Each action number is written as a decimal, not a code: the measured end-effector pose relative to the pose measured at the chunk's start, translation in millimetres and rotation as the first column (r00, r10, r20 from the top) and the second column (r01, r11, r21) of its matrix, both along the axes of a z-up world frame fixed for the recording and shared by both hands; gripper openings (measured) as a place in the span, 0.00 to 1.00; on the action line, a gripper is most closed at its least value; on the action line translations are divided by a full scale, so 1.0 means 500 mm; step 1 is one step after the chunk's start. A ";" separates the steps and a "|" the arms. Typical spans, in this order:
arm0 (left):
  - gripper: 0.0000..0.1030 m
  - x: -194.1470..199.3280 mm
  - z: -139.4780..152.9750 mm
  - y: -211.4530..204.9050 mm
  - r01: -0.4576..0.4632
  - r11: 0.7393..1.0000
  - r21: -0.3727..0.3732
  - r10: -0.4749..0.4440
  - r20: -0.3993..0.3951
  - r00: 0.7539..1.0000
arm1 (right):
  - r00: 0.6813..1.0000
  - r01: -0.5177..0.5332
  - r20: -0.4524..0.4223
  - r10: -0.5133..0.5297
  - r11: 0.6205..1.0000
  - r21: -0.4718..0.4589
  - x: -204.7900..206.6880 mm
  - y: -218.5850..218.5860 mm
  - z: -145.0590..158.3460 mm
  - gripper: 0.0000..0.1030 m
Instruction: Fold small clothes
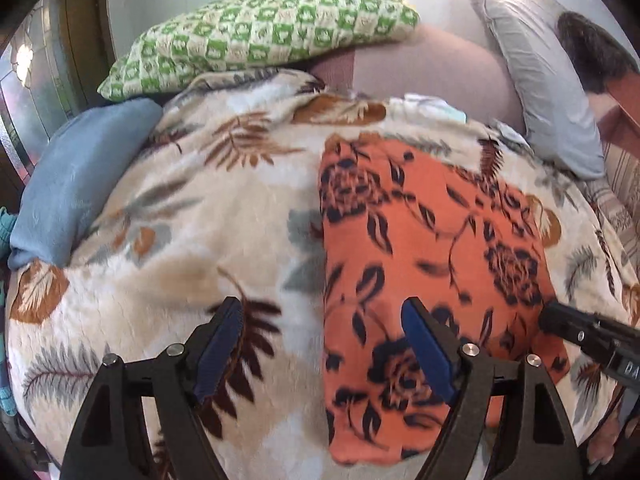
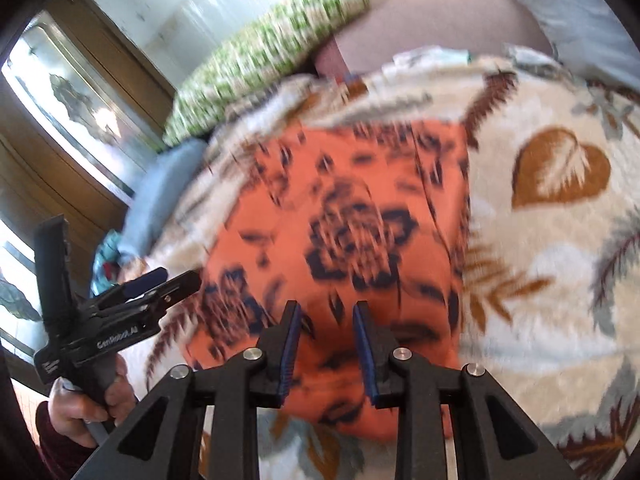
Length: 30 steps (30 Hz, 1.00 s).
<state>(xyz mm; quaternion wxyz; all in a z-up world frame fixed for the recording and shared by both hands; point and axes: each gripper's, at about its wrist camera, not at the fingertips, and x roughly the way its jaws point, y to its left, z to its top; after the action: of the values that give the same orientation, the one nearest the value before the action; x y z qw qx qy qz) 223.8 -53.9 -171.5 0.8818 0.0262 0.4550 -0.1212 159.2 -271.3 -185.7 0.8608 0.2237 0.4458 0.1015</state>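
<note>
My left gripper (image 1: 320, 312) is wide open with nothing in it, hanging over the near left edge of the orange floral garment (image 1: 432, 248). One blue pad sits over the cloth, the other over the leaf-print blanket (image 1: 208, 220). My right gripper (image 2: 326, 312) has its jaws only narrowly apart with nothing visibly between the pads; it hovers over the garment's near end. I can't tell if either one touches fabric.

The garment lies flat on the blanket on the bed, roughly a rectangle and looking already folded at least once, right of centre in the left view. Beyond it are the green checked pillow (image 1: 260, 32), a blue pillow (image 1: 76, 184) at left and a grey one (image 1: 548, 92) at right.

Risks as I see them:
- The blanket is plush. A deep pinch would take blanket pile with the hem and drag the whole surface.
- The left gripper straddles the edge, so closing here could catch one layer only and skew the fold.
- The right view is blurred, so my aim on the corner is poor.
- The grippers are near each other at the same end, so they could collide on the lift.
</note>
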 end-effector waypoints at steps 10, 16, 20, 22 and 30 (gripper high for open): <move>0.85 0.061 -0.075 -0.055 0.015 0.992 0.124 -0.013 -0.022 1.000 | 0.995 -0.067 -0.077 0.062 0.996 -0.061 0.060 0.040 -0.055 0.30; 0.86 0.074 -0.066 -0.037 -0.015 0.999 0.037 0.015 0.009 1.000 | 0.999 -0.024 -0.034 0.024 1.000 -0.011 0.075 0.011 -0.028 0.30; 0.86 0.078 -0.050 -0.052 -0.023 0.997 0.074 0.015 0.104 0.995 | 0.999 0.039 0.003 -0.039 0.999 -0.017 0.087 -0.026 -0.016 0.30; 0.86 0.082 -0.057 -0.064 -0.026 0.993 0.118 0.011 0.128 0.992 | 0.998 0.065 -0.022 -0.065 0.998 -0.013 0.101 -0.043 -0.031 0.30; 0.86 0.091 -0.076 -0.072 -0.003 0.992 0.126 -0.009 0.101 0.995 | 0.996 0.056 -0.075 -0.058 0.998 -0.028 0.123 -0.048 -0.059 0.30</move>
<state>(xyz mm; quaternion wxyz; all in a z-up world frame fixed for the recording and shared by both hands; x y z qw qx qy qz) 269.2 -90.0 -209.5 0.9001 0.0887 0.4165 -0.0921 220.5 -295.1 -215.1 0.8486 0.2286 0.4729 0.0627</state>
